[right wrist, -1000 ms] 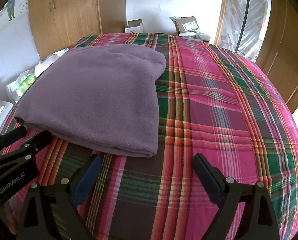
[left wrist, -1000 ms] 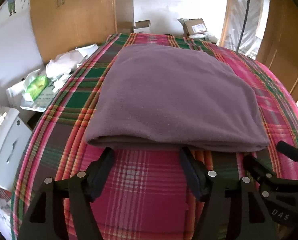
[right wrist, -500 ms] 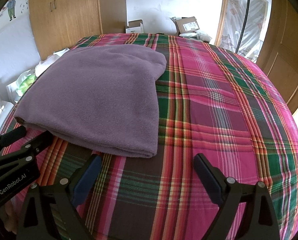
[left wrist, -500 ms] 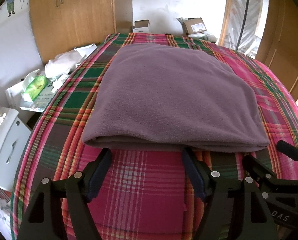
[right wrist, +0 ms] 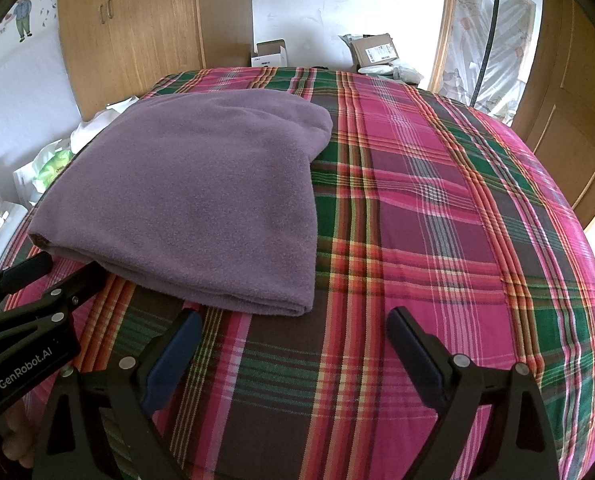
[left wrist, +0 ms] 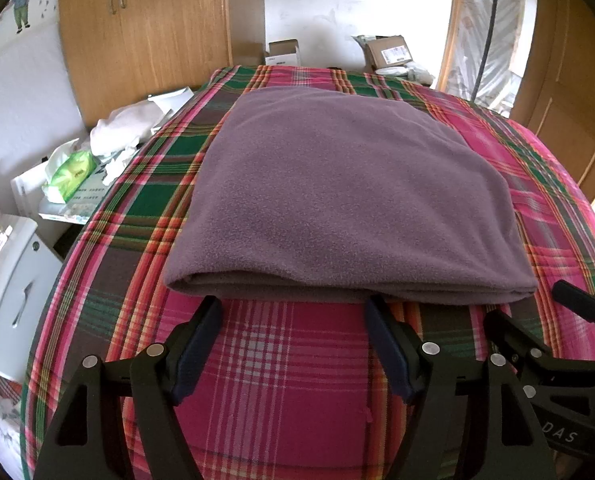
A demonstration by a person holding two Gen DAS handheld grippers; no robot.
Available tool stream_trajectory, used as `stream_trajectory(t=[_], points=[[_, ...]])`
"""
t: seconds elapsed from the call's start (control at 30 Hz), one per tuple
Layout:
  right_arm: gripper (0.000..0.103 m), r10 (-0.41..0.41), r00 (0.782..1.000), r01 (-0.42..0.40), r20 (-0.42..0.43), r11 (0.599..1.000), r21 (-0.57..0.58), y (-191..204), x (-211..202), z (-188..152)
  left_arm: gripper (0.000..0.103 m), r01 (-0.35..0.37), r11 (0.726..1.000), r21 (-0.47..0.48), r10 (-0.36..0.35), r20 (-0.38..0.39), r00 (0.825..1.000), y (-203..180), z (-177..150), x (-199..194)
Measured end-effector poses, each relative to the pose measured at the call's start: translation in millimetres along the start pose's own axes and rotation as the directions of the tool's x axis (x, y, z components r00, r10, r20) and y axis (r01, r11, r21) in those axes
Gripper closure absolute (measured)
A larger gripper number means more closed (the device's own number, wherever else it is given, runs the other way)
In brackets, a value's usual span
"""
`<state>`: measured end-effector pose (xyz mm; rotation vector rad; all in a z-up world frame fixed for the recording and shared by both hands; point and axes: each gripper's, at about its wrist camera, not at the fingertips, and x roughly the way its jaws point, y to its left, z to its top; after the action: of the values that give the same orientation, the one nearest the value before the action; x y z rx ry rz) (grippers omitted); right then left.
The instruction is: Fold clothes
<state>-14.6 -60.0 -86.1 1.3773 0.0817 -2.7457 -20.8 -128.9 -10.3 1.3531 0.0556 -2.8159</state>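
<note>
Plaid bedspread [left wrist: 289, 364] in pink, green and red covers the bed, and a folded purple fleece garment [left wrist: 337, 200] lies flat near its left edge. Just short of the garment's near fold, the left gripper [left wrist: 293, 304] hovers wide open and empty; the right gripper [right wrist: 293, 316] beside it is likewise spread, holding nothing

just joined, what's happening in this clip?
A person holds a gripper in each hand over a bed with a plaid bedspread. A purple fleece garment lies on it, folded into a flat stack. The left tool sits open at the near edge of the fleece, gripping nothing. The right tool is also open, near the fleece's near right corner, holding nothing. Whether another fold comes next can't be told.
</note>
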Motion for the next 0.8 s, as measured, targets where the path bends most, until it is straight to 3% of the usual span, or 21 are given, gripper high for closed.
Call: stream_trajectory(t=[0.8], points=[[0.008, -0.001, 1.000, 0.001, 0.000, 1.000, 0.002, 2.1, 1.0, 0.8, 0.028, 0.003, 1.000, -0.001, -0.003, -0.002, 1.000, 2.0, 2.1, 2.4]])
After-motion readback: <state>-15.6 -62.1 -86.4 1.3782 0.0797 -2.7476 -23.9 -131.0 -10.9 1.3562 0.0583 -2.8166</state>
